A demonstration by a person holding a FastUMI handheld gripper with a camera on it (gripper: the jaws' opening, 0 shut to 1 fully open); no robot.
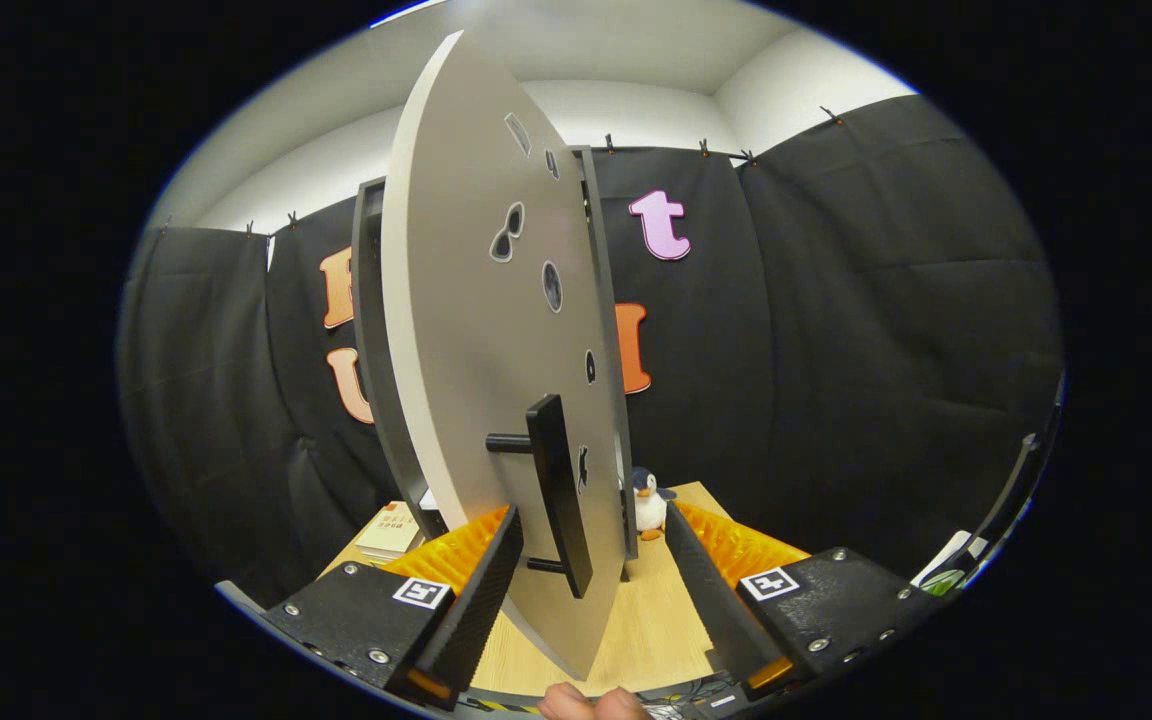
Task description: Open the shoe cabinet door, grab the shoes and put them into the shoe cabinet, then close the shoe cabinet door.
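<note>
The shoe cabinet's pale grey door (476,300) stands swung out toward me, nearly edge-on, with several dark cut-out holes in its face. Its black bar handle (558,490) sticks out from the door and lies between my fingers, closer to the left fingertip (506,535) than to the right one. My gripper (592,518) is open, and I see a gap between the handle and the right finger. The dark cabinet frame (370,330) shows behind the door's left edge, and the door hides the inside of the cabinet.
The cabinet stands on a light wooden table (651,620). A small penguin toy (648,500) sits just right of the door's foot, beyond my right finger. A flat book or box (391,530) lies at the left. A person's fingertips (591,703) show below the fingers.
</note>
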